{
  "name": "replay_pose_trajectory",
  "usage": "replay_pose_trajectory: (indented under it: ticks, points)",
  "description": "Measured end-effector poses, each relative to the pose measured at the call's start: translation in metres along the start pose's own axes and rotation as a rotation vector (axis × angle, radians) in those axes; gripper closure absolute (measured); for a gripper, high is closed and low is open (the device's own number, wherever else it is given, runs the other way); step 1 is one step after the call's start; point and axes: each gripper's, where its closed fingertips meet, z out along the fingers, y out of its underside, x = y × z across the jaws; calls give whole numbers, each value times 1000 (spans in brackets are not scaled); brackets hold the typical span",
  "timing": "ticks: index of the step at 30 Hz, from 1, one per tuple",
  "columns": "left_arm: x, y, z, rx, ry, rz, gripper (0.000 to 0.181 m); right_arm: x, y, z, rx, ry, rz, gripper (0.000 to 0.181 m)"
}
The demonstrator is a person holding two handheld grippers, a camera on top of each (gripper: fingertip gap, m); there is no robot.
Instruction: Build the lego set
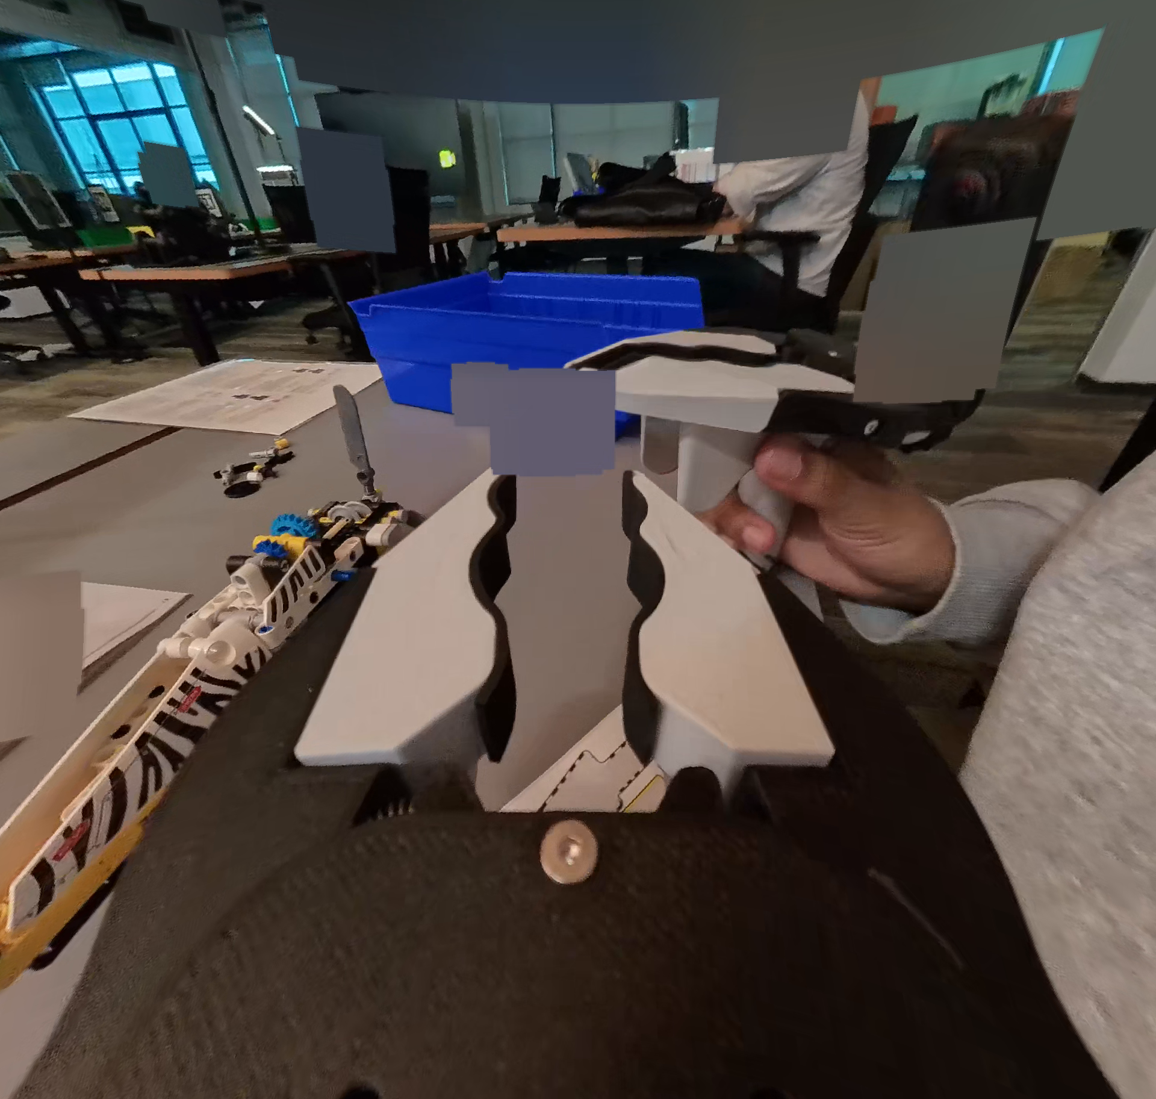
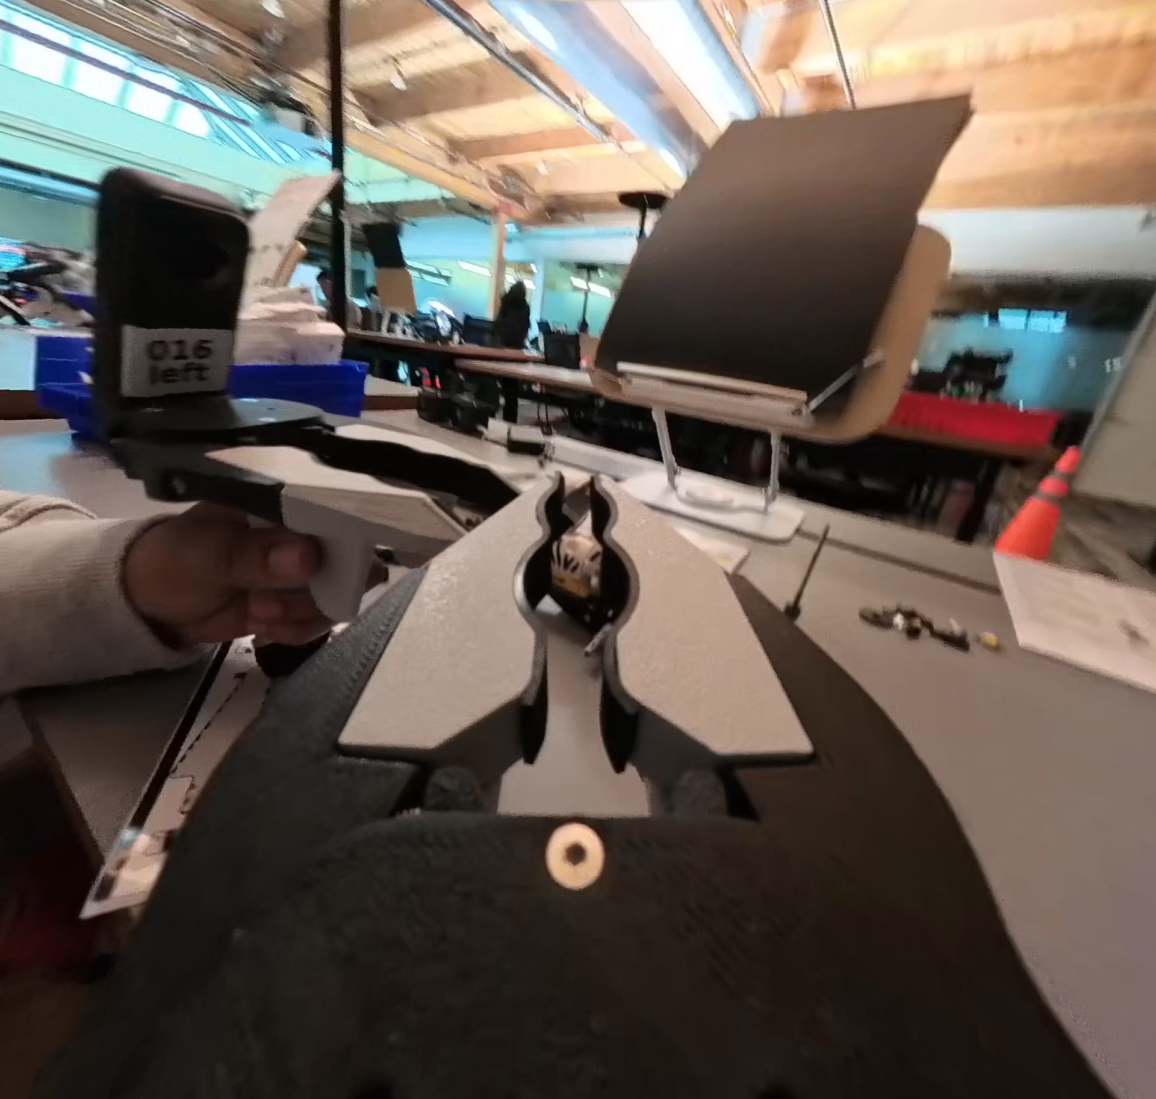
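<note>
Left gripper (image 1: 568, 487) jaws apart, empty; right gripper (image 2: 575, 484) nearly closed.

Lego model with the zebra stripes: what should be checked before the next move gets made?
1. Left tool open with nothing between its fingers: ok.
2. Lego model lying on the table, just left of that tool: ok.
3. Right tool gripping a piece: cannot tell. Its fingers are nearly closed, and the model only shows through their gap.
4. Loose parts on the table, apart from the model: ok.
5. The two tools apart from each other: ok.
</note>
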Motion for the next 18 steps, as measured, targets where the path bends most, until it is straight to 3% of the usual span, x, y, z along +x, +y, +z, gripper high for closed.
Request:
replay_pose_trajectory:
  ticks: [5, 13, 18]
  points:
    - [-1, 4, 3, -31, -57, 93, 149, -4, 14, 6, -128, -25, 167, 176]
    - [-5, 6, 4, -53, -127, 169, 165, -3, 14, 5, -79, -191, 683, 176]
    - [-3, 9, 6, -68, -135, 208, 171, -4, 9, 2, -21, -276, 809, 174]
